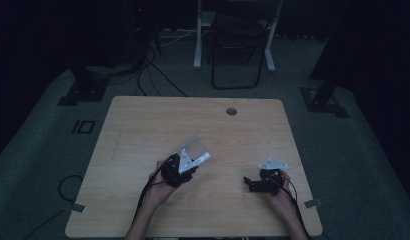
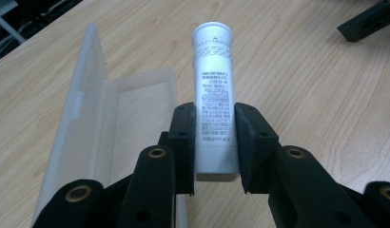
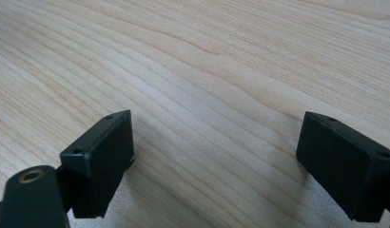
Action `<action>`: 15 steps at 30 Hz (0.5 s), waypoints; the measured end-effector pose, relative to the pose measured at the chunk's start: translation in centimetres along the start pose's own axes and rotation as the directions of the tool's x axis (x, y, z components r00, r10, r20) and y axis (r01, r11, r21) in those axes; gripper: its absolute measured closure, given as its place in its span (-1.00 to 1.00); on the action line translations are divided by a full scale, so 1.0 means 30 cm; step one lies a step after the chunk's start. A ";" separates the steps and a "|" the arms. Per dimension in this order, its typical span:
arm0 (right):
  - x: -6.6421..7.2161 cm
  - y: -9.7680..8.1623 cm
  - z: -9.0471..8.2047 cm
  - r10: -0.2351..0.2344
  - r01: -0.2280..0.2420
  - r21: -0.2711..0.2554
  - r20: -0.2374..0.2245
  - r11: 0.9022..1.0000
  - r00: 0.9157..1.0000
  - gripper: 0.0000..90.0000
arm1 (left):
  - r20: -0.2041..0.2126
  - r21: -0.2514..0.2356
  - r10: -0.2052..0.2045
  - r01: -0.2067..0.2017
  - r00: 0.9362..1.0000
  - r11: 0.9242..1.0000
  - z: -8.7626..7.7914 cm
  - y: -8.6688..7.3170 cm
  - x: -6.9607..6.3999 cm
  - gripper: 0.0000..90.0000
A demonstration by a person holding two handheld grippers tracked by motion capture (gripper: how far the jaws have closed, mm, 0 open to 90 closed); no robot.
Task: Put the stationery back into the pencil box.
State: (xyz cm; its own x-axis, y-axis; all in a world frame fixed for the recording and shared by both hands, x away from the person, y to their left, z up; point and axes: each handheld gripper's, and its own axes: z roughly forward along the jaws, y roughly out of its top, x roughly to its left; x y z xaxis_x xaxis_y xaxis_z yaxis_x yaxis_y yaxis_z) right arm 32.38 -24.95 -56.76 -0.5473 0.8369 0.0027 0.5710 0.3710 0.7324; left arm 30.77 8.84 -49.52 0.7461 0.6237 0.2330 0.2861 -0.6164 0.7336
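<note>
A white cylindrical tube [image 2: 214,102] with printed text is clamped between the pads of the left gripper [image 2: 216,142] at the centre of the left gripper view, beside an open, translucent plastic case [image 2: 95,123] seen at the left of that frame. The right gripper [image 3: 214,161] is held wide apart and empty over the pale wood-grain tabletop [image 3: 207,61]. In the high view, the left gripper [image 1: 185,165] is seen near centre with the tube pointing to the upper right, and the right gripper [image 1: 258,182] at lower right, each held by a hand entering from the bottom edge.

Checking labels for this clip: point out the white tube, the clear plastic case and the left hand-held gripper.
white tube [image 2: 214,90], left gripper view, printed body.
clear plastic case [image 2: 91,90], left gripper view, open lid.
left hand-held gripper [image 2: 215,142], left gripper view, between fingertips.
</note>
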 end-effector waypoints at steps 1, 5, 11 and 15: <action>0.000 0.000 0.000 0.000 0.000 0.000 0.000 1.000 1.000 -0.73 | 0.000 0.000 0.000 0.000 1.000 1.000 0.000 0.000 0.000 0.58; 0.000 0.000 0.000 0.000 0.000 0.000 0.000 1.000 1.000 -0.73 | -0.006 0.003 0.002 -0.002 1.000 1.000 0.001 -0.003 0.007 0.58; 0.000 0.000 0.000 0.000 0.000 0.000 0.000 1.000 1.000 -0.73 | -0.020 0.000 0.009 -0.009 1.000 1.000 -0.002 -0.006 0.015 0.57; 0.000 0.000 0.000 0.000 0.000 0.000 0.000 1.000 1.000 -0.73 | -0.023 -0.001 0.011 -0.011 1.000 1.000 -0.001 -0.008 0.018 0.58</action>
State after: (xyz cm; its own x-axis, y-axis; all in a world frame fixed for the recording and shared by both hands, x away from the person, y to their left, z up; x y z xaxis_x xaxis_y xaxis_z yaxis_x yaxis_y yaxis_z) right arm 32.38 -24.95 -56.76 -0.5473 0.8370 0.0026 0.5710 0.3711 0.7323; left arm 31.07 9.34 -49.54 0.7349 0.6282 0.2558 0.2776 -0.6227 0.7316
